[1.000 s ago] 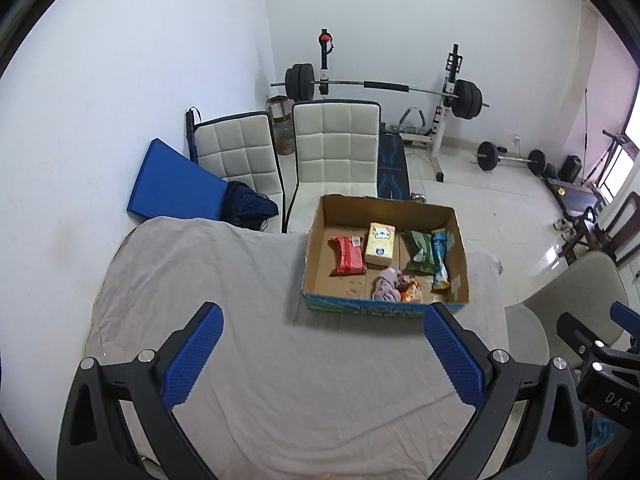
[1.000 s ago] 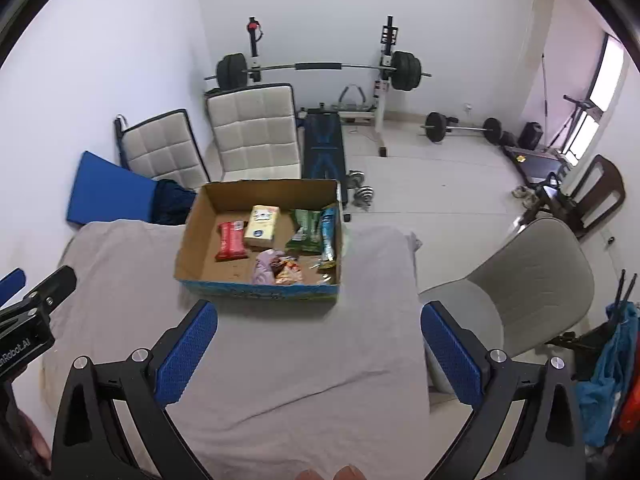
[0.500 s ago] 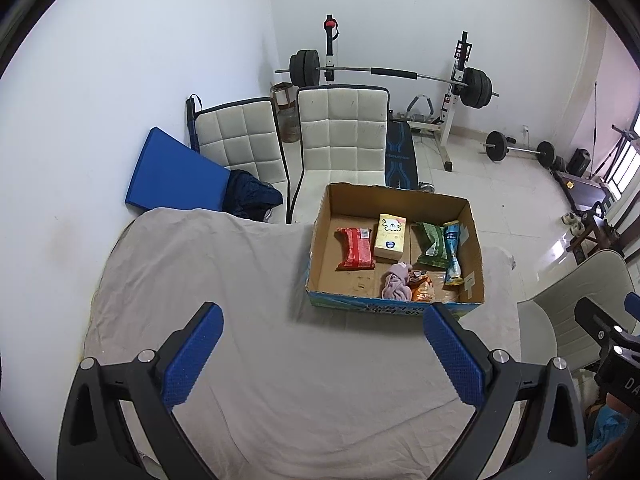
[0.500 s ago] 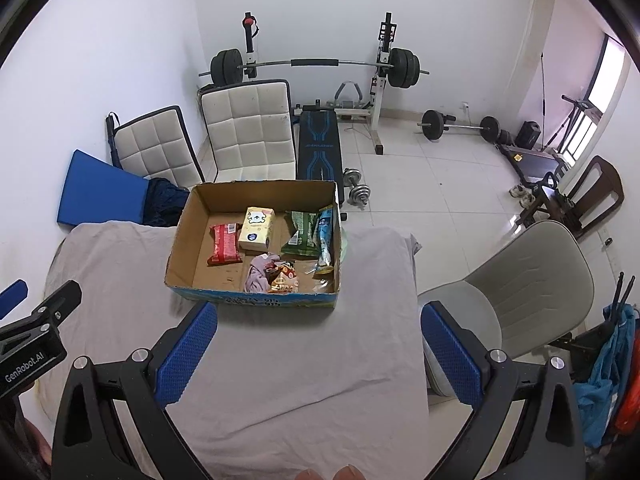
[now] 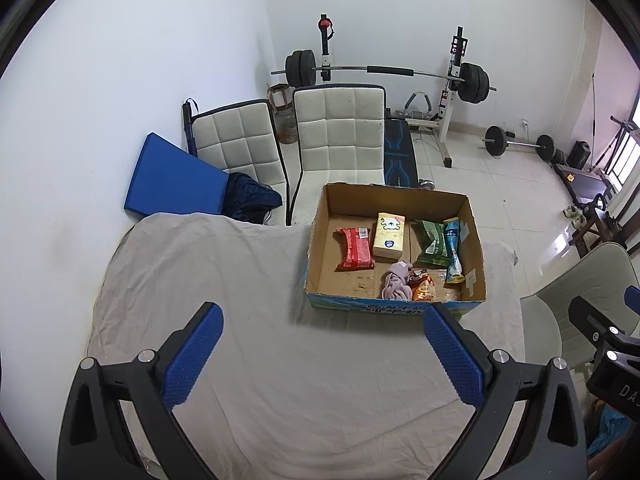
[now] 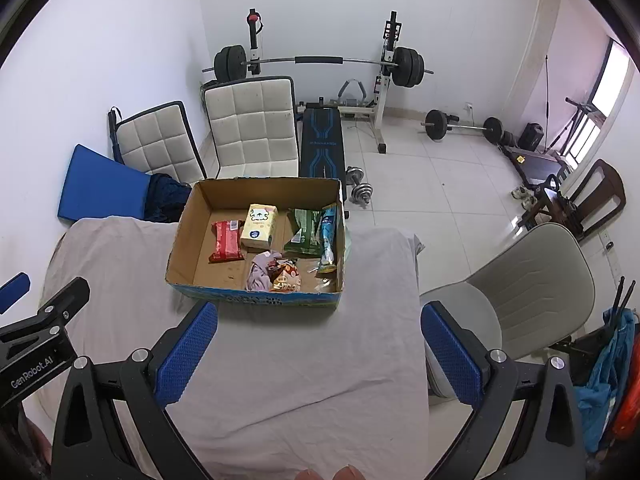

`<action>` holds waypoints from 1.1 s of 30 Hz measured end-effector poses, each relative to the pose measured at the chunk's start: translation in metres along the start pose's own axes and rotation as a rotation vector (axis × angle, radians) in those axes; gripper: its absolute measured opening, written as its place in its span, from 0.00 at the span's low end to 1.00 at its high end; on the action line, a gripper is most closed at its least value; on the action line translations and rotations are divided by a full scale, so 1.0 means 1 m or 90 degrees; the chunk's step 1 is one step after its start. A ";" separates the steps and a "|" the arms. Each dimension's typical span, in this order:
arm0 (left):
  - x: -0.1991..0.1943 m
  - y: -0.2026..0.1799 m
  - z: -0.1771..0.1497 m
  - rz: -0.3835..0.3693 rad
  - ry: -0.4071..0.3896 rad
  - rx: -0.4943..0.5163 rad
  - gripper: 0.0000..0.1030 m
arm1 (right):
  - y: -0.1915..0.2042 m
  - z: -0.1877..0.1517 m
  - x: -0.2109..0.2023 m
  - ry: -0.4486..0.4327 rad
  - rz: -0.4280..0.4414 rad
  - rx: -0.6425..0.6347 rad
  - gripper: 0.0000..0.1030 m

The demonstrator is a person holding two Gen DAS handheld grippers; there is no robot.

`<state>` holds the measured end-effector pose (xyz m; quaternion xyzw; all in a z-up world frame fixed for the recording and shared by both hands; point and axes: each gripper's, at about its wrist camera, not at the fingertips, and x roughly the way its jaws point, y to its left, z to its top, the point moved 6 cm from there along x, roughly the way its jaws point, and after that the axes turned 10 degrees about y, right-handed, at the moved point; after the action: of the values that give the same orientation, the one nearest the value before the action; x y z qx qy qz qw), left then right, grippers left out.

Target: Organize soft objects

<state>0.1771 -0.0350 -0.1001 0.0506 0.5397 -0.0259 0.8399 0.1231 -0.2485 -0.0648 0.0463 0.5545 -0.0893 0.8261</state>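
An open cardboard box stands on a table under a grey cloth. In it lie a red packet, a yellow tissue pack, a green packet, a blue pouch, a pink cloth and an orange snack bag. My left gripper is open and empty, held above the cloth short of the box. My right gripper is open and empty, also short of the box.
Two white padded chairs and a blue mat stand behind the table. A grey chair is at the table's right. A barbell rack, a bench and dumbbells stand on the tiled floor.
Both grippers have risen and tilted a little, so the box sits lower and nearer in both views. Both stay open and empty. Nothing in the box has moved.
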 end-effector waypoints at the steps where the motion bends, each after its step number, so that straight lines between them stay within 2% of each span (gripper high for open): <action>1: 0.000 0.000 0.000 0.000 0.000 0.001 1.00 | 0.000 0.000 0.000 -0.002 -0.001 0.000 1.00; 33: -0.011 -0.007 0.005 -0.013 -0.016 0.017 1.00 | -0.001 0.000 -0.007 -0.016 0.000 -0.007 1.00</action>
<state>0.1762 -0.0426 -0.0885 0.0561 0.5289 -0.0421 0.8458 0.1202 -0.2489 -0.0578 0.0409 0.5448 -0.0867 0.8331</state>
